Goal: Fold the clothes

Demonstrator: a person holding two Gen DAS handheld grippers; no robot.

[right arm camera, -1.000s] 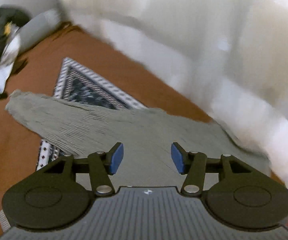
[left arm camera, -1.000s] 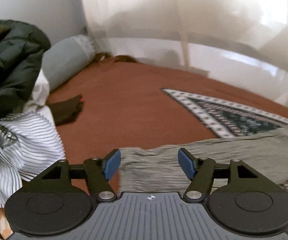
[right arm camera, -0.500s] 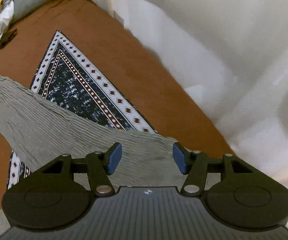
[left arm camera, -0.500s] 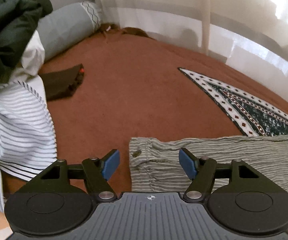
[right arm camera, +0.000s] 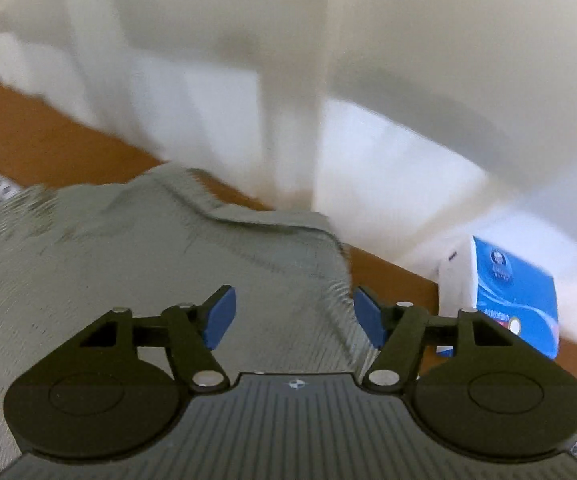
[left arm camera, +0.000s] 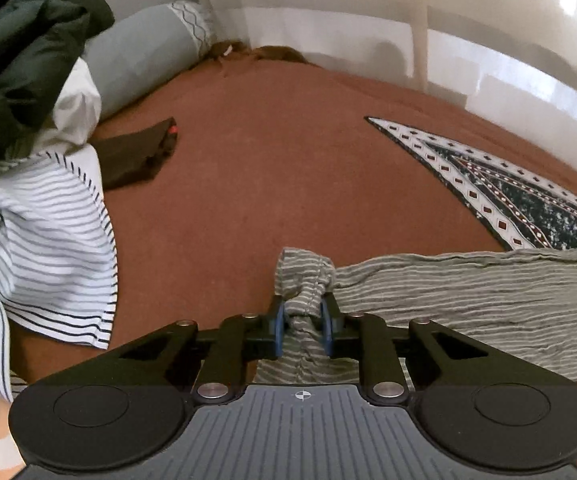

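A grey-green striped garment (left arm camera: 468,300) lies stretched across the brown bed cover (left arm camera: 268,160). My left gripper (left arm camera: 303,330) is shut on its bunched left end, which sticks up between the blue pads. In the right wrist view the same garment (right arm camera: 128,264) spreads under my right gripper (right arm camera: 292,318), which is open and holds nothing; the cloth's right edge runs just inside the right fingertip (right arm camera: 368,316). This view is blurred.
A white striped shirt (left arm camera: 36,248), a dark green jacket (left arm camera: 16,52) and a grey bolster (left arm camera: 144,48) are piled at the left. A dark folded item (left arm camera: 136,152) lies near them. A patterned cloth (left arm camera: 520,196) lies at right. White curtains (right arm camera: 328,80) and a blue box (right arm camera: 512,292) border the bed.
My left gripper closed on the garment's left end, bunching it. My right gripper swung right along the garment to its right edge, staying open.
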